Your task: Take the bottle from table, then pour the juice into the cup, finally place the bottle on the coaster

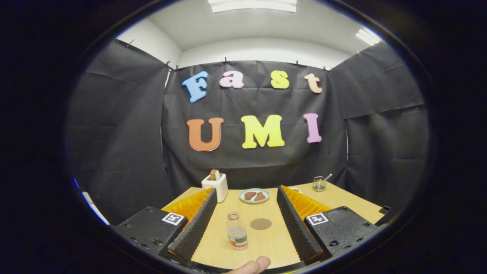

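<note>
A small clear bottle (pixel 237 231) with an orange cap and a coloured label stands upright on the wooden table (pixel 266 243), between my two fingers and nearer the left one. My gripper (pixel 246 194) is open, with neither finger touching the bottle. A round brown coaster (pixel 261 223) lies flat just right of the bottle, also between the fingers. A small clear glass cup (pixel 319 183) with a stirrer in it stands at the table's far right, beyond the right finger.
A white toaster (pixel 215 185) with a slice of bread stands at the far left of the table. A pale plate (pixel 254 196) with brown food pieces sits at the far middle. A person's fingertip (pixel 254 265) shows at the near edge.
</note>
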Motion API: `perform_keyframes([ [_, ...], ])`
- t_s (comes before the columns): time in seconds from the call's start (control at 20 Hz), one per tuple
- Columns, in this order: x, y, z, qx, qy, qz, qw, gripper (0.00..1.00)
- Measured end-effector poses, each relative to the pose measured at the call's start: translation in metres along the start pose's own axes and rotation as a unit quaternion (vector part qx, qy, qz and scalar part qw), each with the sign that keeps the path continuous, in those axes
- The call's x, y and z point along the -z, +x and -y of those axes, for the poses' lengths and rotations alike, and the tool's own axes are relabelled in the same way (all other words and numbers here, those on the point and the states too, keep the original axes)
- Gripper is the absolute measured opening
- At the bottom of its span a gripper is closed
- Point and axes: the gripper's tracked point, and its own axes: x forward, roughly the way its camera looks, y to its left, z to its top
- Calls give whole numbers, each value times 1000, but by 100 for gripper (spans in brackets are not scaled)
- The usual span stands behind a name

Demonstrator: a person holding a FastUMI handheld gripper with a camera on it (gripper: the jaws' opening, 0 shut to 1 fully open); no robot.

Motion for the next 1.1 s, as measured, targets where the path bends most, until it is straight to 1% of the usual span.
perform_keyframes([
  [0.25,34,25,-17,-6,12,-15,1000,100],
  [0.35,48,36,-23,-7,6,-21,1000,100],
  [0.6,90,61,-25,13,-19,-41,999,100],
  [0.9,137,86,-27,29,-8,-45,999,100],
  [1.1,155,95,-27,40,-12,-35,999,100],
])
